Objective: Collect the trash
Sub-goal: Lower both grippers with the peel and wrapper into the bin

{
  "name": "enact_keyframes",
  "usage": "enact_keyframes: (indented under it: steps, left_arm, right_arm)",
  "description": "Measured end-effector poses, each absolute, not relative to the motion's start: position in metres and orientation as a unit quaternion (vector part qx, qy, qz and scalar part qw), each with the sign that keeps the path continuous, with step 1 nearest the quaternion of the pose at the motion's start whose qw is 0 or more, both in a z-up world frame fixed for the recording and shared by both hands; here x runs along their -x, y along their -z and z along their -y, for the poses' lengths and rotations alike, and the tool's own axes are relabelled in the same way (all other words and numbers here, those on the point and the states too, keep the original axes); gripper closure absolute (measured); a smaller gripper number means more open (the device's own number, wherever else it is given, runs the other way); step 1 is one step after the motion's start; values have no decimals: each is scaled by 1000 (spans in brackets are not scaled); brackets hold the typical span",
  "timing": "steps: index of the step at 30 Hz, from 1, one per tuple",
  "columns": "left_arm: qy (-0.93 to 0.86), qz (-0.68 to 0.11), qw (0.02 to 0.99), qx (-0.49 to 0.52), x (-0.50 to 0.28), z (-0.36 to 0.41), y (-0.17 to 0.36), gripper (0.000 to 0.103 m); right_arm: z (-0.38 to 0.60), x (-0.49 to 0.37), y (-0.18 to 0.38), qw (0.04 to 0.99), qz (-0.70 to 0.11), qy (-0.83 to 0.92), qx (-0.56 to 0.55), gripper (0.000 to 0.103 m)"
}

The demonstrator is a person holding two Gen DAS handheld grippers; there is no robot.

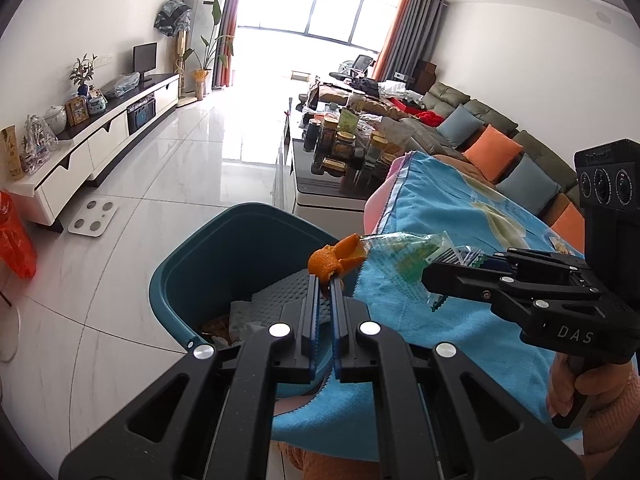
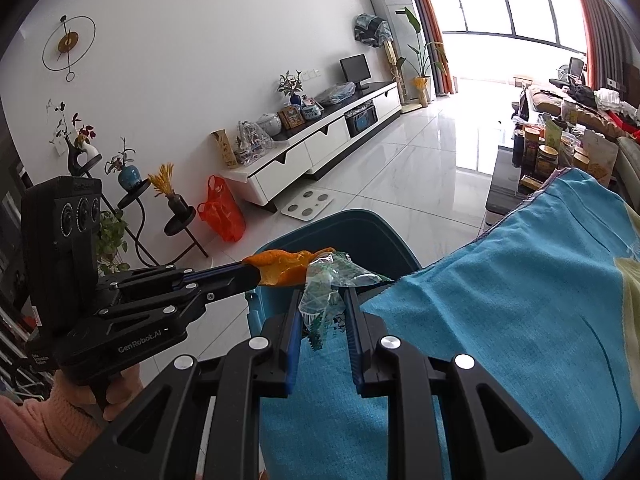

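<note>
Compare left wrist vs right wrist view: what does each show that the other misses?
Left wrist only: the sofa with cushions, and paper and grey packing inside the teal bin.

Right wrist only: wall clock, plant stands, and the left tool's camera housing.

Both: left tool shut on orange peel, right tool shut on a clear printed plastic wrapper, the blue towel, TV cabinet, orange plastic bag, white scale.
</note>
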State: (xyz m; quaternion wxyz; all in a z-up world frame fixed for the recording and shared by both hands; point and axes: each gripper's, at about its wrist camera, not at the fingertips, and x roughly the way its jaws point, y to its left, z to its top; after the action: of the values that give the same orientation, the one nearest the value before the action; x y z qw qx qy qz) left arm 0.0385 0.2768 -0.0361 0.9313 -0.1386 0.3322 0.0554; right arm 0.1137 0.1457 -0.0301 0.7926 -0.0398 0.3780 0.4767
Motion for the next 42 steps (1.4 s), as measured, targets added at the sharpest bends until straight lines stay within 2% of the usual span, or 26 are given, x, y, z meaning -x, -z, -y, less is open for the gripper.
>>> enact_keyframes:
  steps: [42]
  left_arm:
    - [-86,-346,922,151,-52,-294,60,97]
  right_arm:
    - [-185,-129,49,777,-410,-475,56,84]
